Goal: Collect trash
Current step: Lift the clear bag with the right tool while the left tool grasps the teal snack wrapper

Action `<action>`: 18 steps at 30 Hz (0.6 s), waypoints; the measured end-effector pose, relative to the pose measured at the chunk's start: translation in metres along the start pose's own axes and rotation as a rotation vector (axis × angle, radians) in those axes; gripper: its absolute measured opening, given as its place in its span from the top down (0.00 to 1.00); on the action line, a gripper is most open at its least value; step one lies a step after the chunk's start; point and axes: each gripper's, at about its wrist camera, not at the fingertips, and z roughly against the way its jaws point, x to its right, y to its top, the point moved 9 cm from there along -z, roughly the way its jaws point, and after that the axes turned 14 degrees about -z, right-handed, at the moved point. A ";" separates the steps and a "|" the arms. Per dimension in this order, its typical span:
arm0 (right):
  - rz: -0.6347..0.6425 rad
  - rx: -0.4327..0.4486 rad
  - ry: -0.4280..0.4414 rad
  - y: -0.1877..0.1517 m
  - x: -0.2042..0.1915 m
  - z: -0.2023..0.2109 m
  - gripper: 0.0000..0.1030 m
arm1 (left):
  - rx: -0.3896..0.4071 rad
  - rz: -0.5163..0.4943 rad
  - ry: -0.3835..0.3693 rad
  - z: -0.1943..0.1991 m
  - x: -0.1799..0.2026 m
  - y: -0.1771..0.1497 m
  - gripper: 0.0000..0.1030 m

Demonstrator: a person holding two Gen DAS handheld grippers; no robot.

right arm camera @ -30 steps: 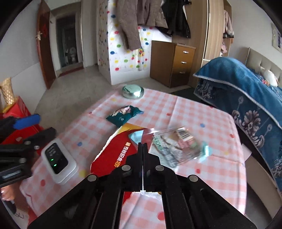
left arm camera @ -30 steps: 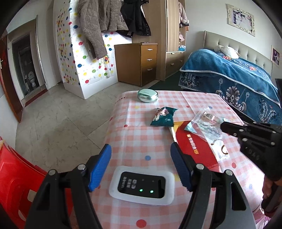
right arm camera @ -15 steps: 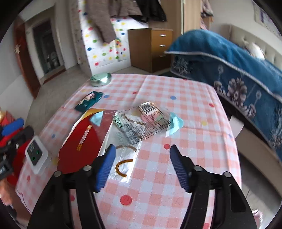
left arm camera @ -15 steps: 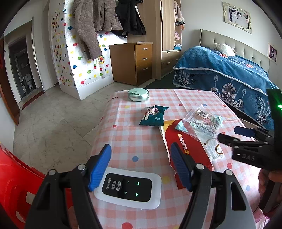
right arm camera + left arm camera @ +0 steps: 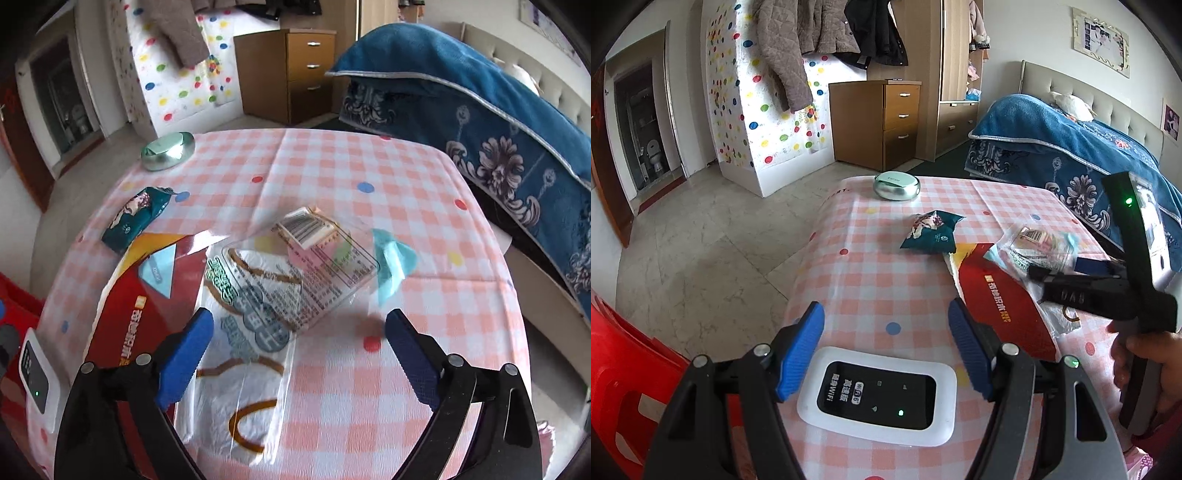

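On the pink checked tablecloth [image 5: 369,177] lie a clear plastic snack wrapper [image 5: 295,273] with blue corners, a white printed wrapper [image 5: 240,369] under it, a red packet [image 5: 147,317] and a dark green snack packet [image 5: 136,218]. My right gripper [image 5: 299,354] hovers just above the clear wrapper's near edge, its jaws opening, nothing pressed between them. My left gripper [image 5: 886,347] stands open above a white WiFi router [image 5: 879,395], not touching it. The left wrist view also shows the green packet [image 5: 932,236], the clear wrapper [image 5: 1034,247], the red packet [image 5: 1001,306] and the right gripper [image 5: 1082,280].
A silver-green round tin [image 5: 168,151] sits at the table's far edge. A red plastic bin [image 5: 624,369] stands left of the table. A bed with a blue cover [image 5: 480,122] lies to the right, a wooden drawer unit [image 5: 879,122] behind.
The right gripper went from shut to wide open and moved down and forward toward the clear wrapper. The left gripper stayed open over the router.
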 end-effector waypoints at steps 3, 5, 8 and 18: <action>0.032 0.035 0.033 -0.001 -0.007 0.005 0.73 | -0.003 -0.007 0.002 0.001 0.002 -0.002 0.34; 0.032 0.064 0.043 0.001 -0.007 0.009 0.91 | -0.003 -0.012 0.003 0.003 0.003 -0.002 0.34; 0.010 0.124 0.123 0.005 -0.010 0.030 1.00 | 0.002 -0.024 0.011 0.008 0.004 0.000 0.34; -0.004 0.270 0.169 0.023 0.002 0.104 1.00 | 0.005 -0.083 0.020 0.000 0.020 0.035 0.26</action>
